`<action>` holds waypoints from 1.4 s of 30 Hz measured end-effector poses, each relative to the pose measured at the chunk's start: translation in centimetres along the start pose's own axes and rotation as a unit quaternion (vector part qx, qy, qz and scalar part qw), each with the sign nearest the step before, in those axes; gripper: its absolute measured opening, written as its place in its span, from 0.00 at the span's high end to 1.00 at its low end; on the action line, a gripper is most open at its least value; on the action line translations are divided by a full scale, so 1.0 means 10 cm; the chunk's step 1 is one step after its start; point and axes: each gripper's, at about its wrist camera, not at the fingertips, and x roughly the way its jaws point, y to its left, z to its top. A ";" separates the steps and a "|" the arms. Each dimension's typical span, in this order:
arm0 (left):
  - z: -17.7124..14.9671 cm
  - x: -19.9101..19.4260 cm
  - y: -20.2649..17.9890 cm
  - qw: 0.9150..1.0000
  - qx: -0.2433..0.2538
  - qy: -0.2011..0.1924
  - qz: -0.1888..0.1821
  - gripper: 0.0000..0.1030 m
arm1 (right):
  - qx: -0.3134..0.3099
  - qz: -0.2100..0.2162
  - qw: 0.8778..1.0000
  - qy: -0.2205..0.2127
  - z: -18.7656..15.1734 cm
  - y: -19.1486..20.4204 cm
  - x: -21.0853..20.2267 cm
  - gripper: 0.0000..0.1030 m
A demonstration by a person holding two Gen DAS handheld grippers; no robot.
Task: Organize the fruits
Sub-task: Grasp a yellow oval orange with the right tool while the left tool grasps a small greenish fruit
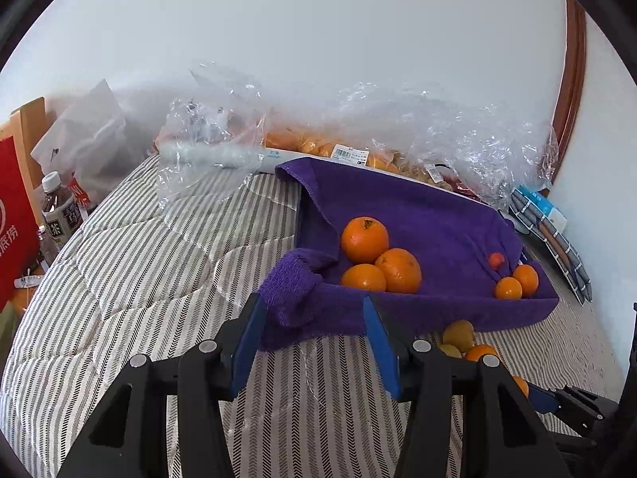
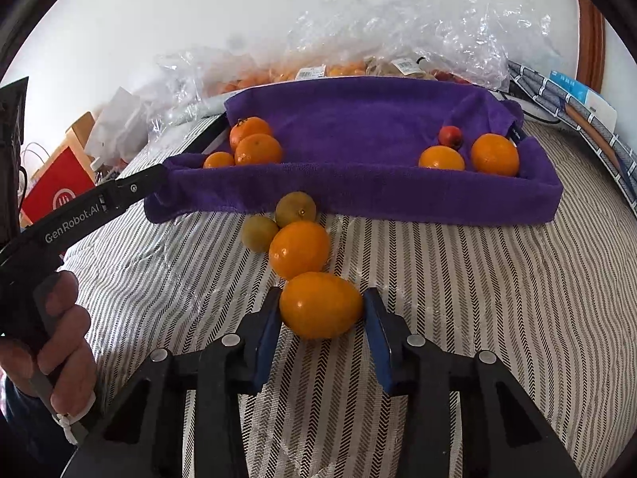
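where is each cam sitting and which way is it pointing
Left wrist: on the left hand-held gripper, looking down its fingers at the purple towel's near-left corner.
Right wrist: on the right hand-held gripper, looking at the orange fruit between its fingers; the person's hand shows.
Shared: towel, oranges, striped bedding.

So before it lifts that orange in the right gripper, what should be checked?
1. Orange between right gripper pads: ok, both touch it.
2. Grip firm enough to lift: cannot tell.
3. Neighbouring orange clear of it: not ok, they look in contact.
4. Room in the purple towel tray: ok, middle bare.
5. Left gripper out of the way: ok, at the tray's left corner, holding nothing.
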 end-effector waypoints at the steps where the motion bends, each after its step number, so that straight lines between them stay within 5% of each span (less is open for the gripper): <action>1: 0.00 0.00 -0.01 1.000 0.001 0.001 -0.005 0.53 | 0.005 0.006 1.000 -0.002 0.00 -0.02 -0.01 0.61; 7: -0.05 0.00 -0.11 0.998 0.022 0.018 -0.051 0.53 | 0.016 -0.004 0.999 -0.029 -0.05 -0.18 -0.17 0.61; 12: -0.14 0.11 -0.33 0.989 0.059 0.075 -0.111 0.53 | 0.003 -0.034 0.998 -0.045 -0.09 -0.41 -0.31 0.61; 18: -0.20 0.27 -0.59 0.985 0.090 0.111 -0.096 0.53 | 0.008 -0.052 0.996 -0.069 -0.08 -0.72 -0.44 0.61; 25: -0.21 0.37 -0.80 0.982 0.118 0.122 -0.087 0.53 | 0.039 -0.011 0.997 -0.064 -0.07 -0.86 -0.42 0.61; 27: -0.21 0.38 -0.83 0.983 0.114 0.121 -0.083 0.57 | 0.040 -0.010 0.997 -0.066 -0.08 -0.86 -0.42 0.61; 29: -0.21 0.38 -0.82 0.983 0.112 0.121 -0.085 0.75 | 0.043 -0.006 0.997 -0.067 -0.08 -0.87 -0.43 0.61; 42: -0.16 0.31 -0.62 0.989 0.056 0.098 -0.092 0.75 | 0.064 -0.003 0.995 -0.077 -0.09 -0.95 -0.45 0.61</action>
